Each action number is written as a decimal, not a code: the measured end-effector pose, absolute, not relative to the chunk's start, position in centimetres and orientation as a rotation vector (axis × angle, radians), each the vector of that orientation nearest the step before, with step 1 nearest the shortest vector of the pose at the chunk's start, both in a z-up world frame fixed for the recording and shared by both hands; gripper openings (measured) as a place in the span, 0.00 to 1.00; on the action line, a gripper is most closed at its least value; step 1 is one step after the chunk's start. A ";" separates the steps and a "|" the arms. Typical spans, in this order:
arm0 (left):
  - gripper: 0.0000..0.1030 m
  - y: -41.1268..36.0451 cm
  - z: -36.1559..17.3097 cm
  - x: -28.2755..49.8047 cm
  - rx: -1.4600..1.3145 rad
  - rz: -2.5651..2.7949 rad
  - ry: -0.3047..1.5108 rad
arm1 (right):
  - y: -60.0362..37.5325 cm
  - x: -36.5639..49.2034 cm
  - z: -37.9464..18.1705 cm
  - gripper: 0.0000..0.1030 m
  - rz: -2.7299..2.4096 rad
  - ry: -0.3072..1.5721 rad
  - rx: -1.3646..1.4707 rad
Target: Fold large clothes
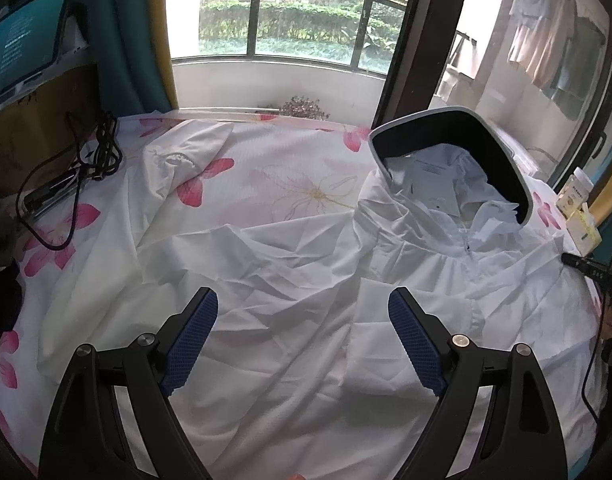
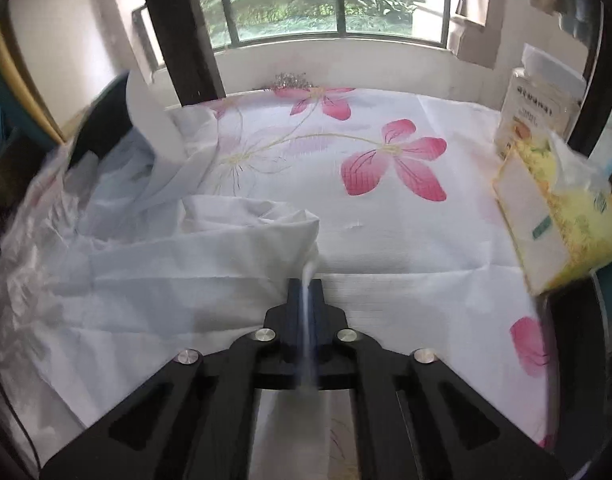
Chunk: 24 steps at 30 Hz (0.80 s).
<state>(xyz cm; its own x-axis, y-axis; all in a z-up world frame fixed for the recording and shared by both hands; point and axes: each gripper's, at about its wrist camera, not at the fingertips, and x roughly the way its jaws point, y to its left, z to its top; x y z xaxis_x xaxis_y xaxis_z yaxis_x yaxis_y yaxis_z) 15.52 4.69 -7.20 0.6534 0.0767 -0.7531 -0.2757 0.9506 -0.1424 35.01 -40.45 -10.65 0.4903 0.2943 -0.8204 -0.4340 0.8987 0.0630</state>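
A large white hooded jacket [image 1: 290, 280] lies spread and creased on a flowered sheet [image 1: 290, 176]. Its hood has a stiff brim, grey outside and dark inside [image 1: 493, 152], at the right. My left gripper [image 1: 304, 304] is open and empty, hovering just above the jacket's middle. In the right wrist view the same jacket [image 2: 146, 264] lies to the left, with the hood brim [image 2: 154, 128] at the far left. My right gripper [image 2: 306, 292] is shut on a pinched fold of the jacket's white fabric, which runs back between the fingers.
A yellow tissue pack [image 2: 557, 216] and a clear jar [image 2: 541, 100] stand at the bed's right edge. Black cables [image 1: 102, 148] lie at the left edge below a monitor [image 1: 22, 40]. A window wall [image 1: 282, 76] bounds the far side.
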 end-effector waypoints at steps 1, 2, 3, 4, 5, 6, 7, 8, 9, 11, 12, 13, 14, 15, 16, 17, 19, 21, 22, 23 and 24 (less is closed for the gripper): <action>0.87 4.8 -7.2 15.5 -0.255 0.203 0.837 | -40.5 35.0 -10.4 0.02 0.423 0.948 -0.166; 0.87 4.9 -7.1 15.5 -0.254 0.207 0.835 | -40.8 35.0 -10.2 0.02 0.399 0.932 -0.165; 0.87 5.0 -7.1 15.4 -0.252 0.211 0.835 | -41.4 34.9 -9.8 0.02 0.369 0.915 -0.157; 0.87 5.3 -7.1 15.4 -0.252 0.214 0.834 | -42.2 35.0 -9.4 0.02 0.323 0.893 -0.138; 0.87 5.5 -7.1 15.3 -0.253 0.216 0.834 | -42.8 35.1 -9.2 0.02 0.300 0.878 -0.128; 0.87 5.7 -7.2 15.2 -0.254 0.212 0.840 | -43.2 35.2 -9.1 0.00 0.283 0.870 -0.120; 0.87 6.0 -7.3 15.3 -0.259 0.200 0.845 | -43.3 35.2 -9.2 0.00 0.267 0.871 -0.121; 0.87 6.3 -7.6 15.4 -0.265 0.184 0.855 | -43.1 35.4 -9.6 0.00 0.263 0.883 -0.125; 0.87 6.6 -7.8 15.5 -0.259 0.188 0.868 | -43.0 35.4 -9.9 0.00 0.259 0.890 -0.132; 0.87 6.9 -7.9 15.4 -0.223 0.190 0.871 | -42.6 35.4 -10.3 0.00 0.243 0.888 -0.161; 0.87 7.2 -7.9 15.3 -0.203 0.178 0.867 | -42.5 35.4 -10.4 0.00 0.238 0.885 -0.171; 0.87 7.3 -7.8 15.3 -0.197 0.172 0.867 | -42.5 35.3 -10.3 0.00 0.233 0.883 -0.177; 0.87 7.8 -7.9 15.2 -0.191 0.165 0.871 | -42.6 35.5 -10.2 0.01 0.229 0.884 -0.177; 0.87 8.2 -7.8 15.1 -0.189 0.158 0.868 | -42.6 35.5 -10.0 0.01 0.225 0.887 -0.172; 0.87 8.4 -7.7 15.1 -0.186 0.153 0.864 | -42.8 35.4 -9.8 0.01 0.220 0.887 -0.164; 0.87 9.0 -7.7 15.0 -0.172 0.152 0.856 | -42.7 35.4 -9.6 0.02 0.211 0.888 -0.163; 0.87 9.7 -7.6 14.9 -0.125 0.164 0.847 | -42.7 34.8 -9.0 0.03 0.187 0.879 -0.176; 0.87 10.7 -7.4 15.0 -0.097 0.165 0.837 | -42.7 33.8 -8.1 0.04 0.167 0.860 -0.189; 0.87 11.3 -7.3 15.1 -0.101 0.162 0.835 | -42.6 33.3 -7.6 0.05 0.156 0.853 -0.194; 0.87 12.4 -7.3 15.4 -0.115 0.158 0.836 | -42.5 32.9 -7.2 0.07 0.150 0.848 -0.192; 0.87 13.2 -7.3 15.7 -0.120 0.159 0.841 | -42.5 32.4 -6.7 0.08 0.147 0.840 -0.188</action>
<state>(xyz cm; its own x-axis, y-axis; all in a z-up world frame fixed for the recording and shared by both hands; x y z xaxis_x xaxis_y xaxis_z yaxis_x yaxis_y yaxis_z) 15.72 13.16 -7.29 0.6560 0.0931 -0.7490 -0.1876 0.9813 -0.0423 32.41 -42.52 -6.69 0.6587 0.0547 -0.7504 -0.2027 0.9734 -0.1070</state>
